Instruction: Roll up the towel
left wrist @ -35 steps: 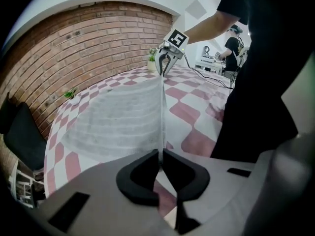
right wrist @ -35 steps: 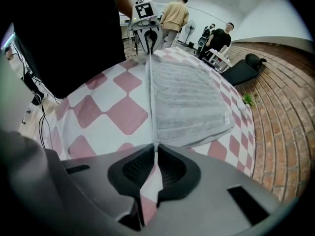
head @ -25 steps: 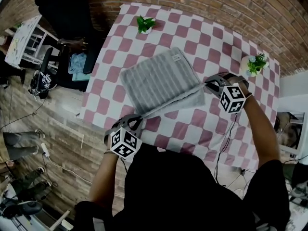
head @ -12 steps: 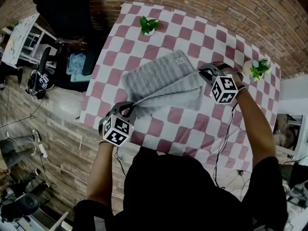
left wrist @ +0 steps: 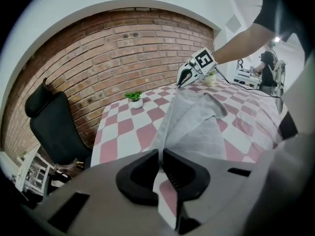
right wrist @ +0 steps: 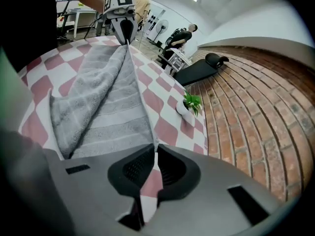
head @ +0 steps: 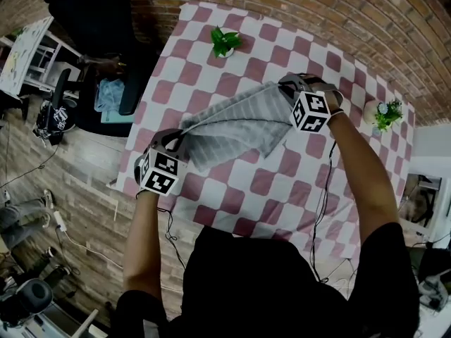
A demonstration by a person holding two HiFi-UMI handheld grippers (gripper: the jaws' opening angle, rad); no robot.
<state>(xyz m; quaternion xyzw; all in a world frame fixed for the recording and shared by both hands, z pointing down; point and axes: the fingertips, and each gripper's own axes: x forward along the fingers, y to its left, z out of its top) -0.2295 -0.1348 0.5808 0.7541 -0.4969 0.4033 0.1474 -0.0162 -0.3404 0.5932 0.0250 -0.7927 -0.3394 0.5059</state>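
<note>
Gripping the towel (head: 236, 122) by one edge, we hold that edge stretched between the left gripper (head: 177, 138) and the right gripper (head: 287, 87), raised off the table (head: 282, 182). Our left fingers (left wrist: 142, 173) are pinched together on a thin fold of the grey cloth, which runs out from between them in a taut line toward the other gripper. Our right fingers (right wrist: 174, 168) are likewise closed, with the towel's hem caught in the narrow slit between them. From the lifted edge the towel slopes down and doubles over itself, and its lower layer lies flat on the red-and-white checked table, near the middle. The striped weave shows on the flat part, and the raised part sags in a loose fold. One small potted plant (head: 225, 42) stands at the table's far edge, apart from the towel. A second plant (head: 386, 113) stands near the table's right-hand end, beyond the right gripper. A brick wall (head: 317, 13) runs behind the table, and a black chair (left wrist: 51, 127) stands off its left end. Our two forearms reach out over the near edge of the table, one to each gripper.
</note>
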